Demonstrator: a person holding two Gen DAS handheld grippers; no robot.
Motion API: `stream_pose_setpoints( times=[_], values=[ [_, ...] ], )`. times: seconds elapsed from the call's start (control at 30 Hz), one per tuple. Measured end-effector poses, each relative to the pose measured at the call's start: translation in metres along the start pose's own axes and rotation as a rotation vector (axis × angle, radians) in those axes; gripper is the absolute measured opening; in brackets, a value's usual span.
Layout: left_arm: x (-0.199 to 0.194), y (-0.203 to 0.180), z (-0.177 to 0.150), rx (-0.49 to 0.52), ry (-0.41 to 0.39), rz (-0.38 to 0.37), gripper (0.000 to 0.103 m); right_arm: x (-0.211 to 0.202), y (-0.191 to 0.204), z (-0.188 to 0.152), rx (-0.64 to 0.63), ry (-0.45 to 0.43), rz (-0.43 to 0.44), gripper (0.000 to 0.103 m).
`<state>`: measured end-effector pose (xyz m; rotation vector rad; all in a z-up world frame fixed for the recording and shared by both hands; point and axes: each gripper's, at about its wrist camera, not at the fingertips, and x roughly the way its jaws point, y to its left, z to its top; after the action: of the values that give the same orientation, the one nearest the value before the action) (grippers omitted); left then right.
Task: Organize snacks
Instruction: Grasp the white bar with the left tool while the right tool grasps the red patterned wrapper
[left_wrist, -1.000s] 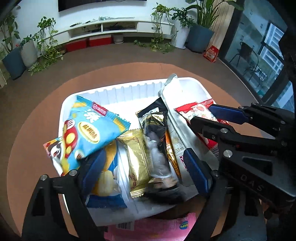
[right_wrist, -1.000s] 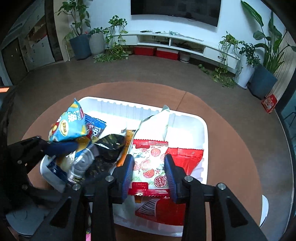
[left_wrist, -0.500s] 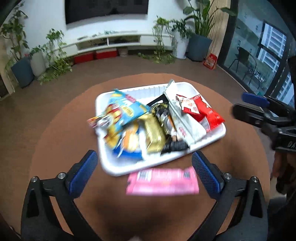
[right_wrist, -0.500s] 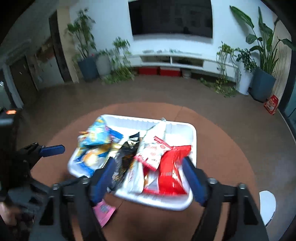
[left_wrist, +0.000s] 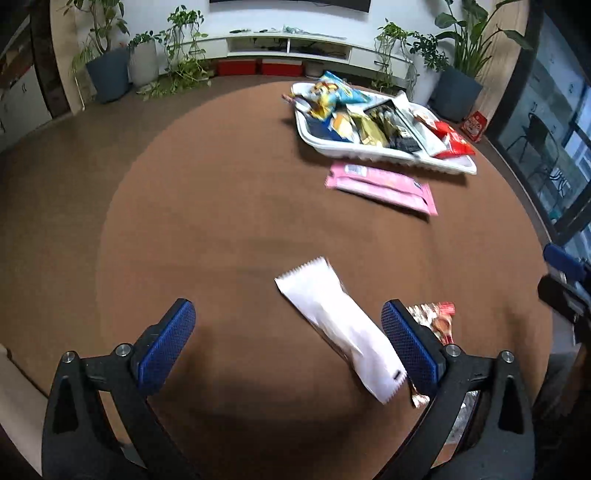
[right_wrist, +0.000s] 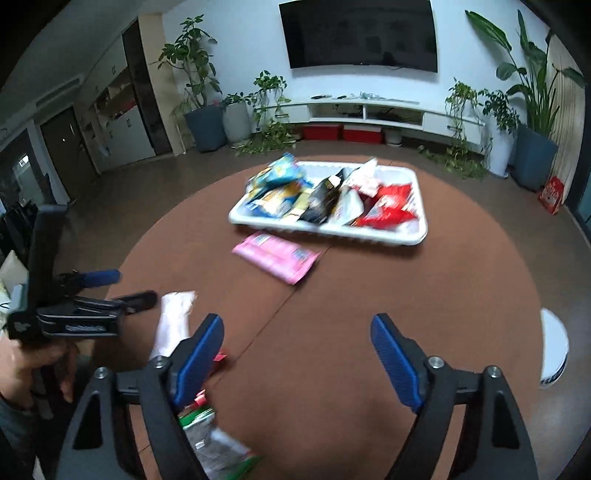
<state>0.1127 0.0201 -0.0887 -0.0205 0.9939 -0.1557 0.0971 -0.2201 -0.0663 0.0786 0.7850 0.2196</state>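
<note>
Near the front edge of the round brown counter (left_wrist: 221, 206), a white snack packet (left_wrist: 340, 325) is lying flat, w/ a red-printed wrapper (left_wrist: 437, 319) just beside it and partly hidden behind the left tool (left_wrist: 288, 339). That tool is standing wide open, nothing pressed btwn its blue pads; the packet is sitting just inside the right-hand pad but isn't being pinched. The right tool (right_wrist: 295, 354) is showing a broad gap too, jaws closing slightly, bare counter btwn them, and a green-and-silver wrapper (right_wrist: 214, 443) is poking out under its left finger. Farther back the white tray (right_wrist: 413, 236) is holding a heap of bags, blue, gold, black, red, and a pink pack (right_wrist: 277, 256) is lying on the counter just in front of it. I'm judging the white packet as light, soft and crinkly, film prob. slippery, contents maybe crushable, so a hold across the narrow middle or on the crimped end seal looks safest, w/ gentle pressure. The pink pack looks flat and floppy; it's prob. needing an edge pinch, since it's hugging the counter.
</note>
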Motion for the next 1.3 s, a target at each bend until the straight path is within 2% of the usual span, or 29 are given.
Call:
stream_pose_setpoints(
  times=[0.13,0.37,0.67,0.73,0.8,0.93,1.0,1.3],
  values=[
    [0.005,-0.005,-0.010,-0.008,0.013,0.016,0.101,0.001,0.013,-0.018,0.013,0.023,0.019,0.083],
    [0.030,-0.011,-0.009,-0.011,0.067,0.100,0.101,0.002,0.025,-0.036,0.024,0.043,0.000,0.083],
    [0.038,-0.025,-0.003,0.015,0.053,0.102,0.101,-0.003,0.026,-0.040,0.020,0.041,-0.011,0.083],
    [0.039,-0.027,-0.002,0.021,0.050,0.090,0.097,-0.002,0.027,-0.041,0.014,0.049,-0.015,0.083],
    [0.041,-0.027,-0.003,0.026,0.059,0.080,0.086,-0.001,0.028,-0.040,0.005,0.049,-0.019,0.083],
    [0.045,-0.026,-0.001,0.026,0.059,0.066,0.084,0.001,0.031,-0.040,-0.007,0.057,-0.021,0.083],
    [0.045,-0.026,-0.001,0.032,0.054,0.056,0.073,0.002,0.033,-0.040,-0.011,0.062,-0.021,0.083],
    [0.043,-0.030,0.001,0.082,0.036,0.029,0.045,0.006,0.042,-0.039,-0.055,0.077,-0.043,0.083]
  ],
)
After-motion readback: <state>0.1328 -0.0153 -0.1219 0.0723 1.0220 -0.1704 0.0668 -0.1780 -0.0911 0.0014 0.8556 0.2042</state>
